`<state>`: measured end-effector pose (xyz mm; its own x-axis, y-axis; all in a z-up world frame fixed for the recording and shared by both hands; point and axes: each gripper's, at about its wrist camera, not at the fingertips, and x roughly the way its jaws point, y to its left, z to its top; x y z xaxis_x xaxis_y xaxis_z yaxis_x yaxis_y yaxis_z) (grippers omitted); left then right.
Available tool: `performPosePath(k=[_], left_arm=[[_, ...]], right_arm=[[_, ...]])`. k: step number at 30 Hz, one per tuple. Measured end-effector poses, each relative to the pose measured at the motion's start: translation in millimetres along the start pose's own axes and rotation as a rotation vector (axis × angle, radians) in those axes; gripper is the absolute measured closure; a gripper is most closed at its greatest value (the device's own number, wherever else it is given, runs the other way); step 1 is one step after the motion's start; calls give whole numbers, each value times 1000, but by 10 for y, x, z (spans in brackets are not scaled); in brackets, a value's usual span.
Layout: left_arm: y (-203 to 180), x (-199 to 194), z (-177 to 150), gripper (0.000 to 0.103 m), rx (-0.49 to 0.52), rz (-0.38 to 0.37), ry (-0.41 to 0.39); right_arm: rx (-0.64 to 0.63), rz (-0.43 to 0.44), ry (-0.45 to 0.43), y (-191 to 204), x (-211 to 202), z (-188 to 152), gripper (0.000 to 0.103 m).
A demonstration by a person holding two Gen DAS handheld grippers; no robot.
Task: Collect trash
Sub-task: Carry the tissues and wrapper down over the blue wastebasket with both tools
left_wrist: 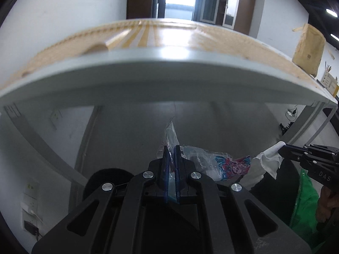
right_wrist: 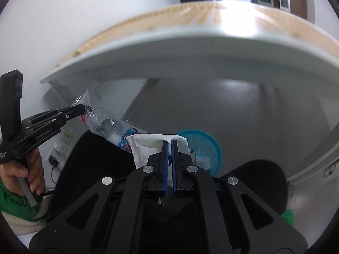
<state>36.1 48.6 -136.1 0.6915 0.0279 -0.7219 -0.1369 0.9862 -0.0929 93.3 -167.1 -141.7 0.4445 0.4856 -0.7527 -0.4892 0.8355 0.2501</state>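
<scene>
Left tongs [left_wrist: 172, 148] pinching plastic wrapper [left_wrist: 220, 165], right tongs [right_wrist: 169, 142] pinching tissue [right_wrist: 148, 146]

"DAS" on right gripper [left_wrist: 281, 151], "GenRobot.AI" on left gripper [right_wrist: 81, 109]

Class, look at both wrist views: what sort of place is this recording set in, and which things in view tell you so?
Probably an office or workroom. A long white desk with a wood-patterned top runs along a plain wall, glass-door cabinets stand by a doorway behind it, wall sockets sit low under the desk, and a blue waste basket stands on the floor.
</scene>
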Motion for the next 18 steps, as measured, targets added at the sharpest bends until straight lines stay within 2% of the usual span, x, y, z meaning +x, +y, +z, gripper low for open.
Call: performPosePath(k=[5, 10, 15, 18], left_arm=[[58, 457, -110, 99, -32, 14, 71], [102, 1100, -126, 99, -97, -27, 228], [137, 1582, -125, 99, -104, 38, 283], [152, 1836, -100, 99, -136, 39, 320]], right_arm=[[55, -6, 82, -177, 437, -68, 101], [111, -15, 161, -362, 870, -122, 101], [176, -23, 230, -576, 1262, -87, 101], [181, -40, 266, -611, 1503, -73, 101]])
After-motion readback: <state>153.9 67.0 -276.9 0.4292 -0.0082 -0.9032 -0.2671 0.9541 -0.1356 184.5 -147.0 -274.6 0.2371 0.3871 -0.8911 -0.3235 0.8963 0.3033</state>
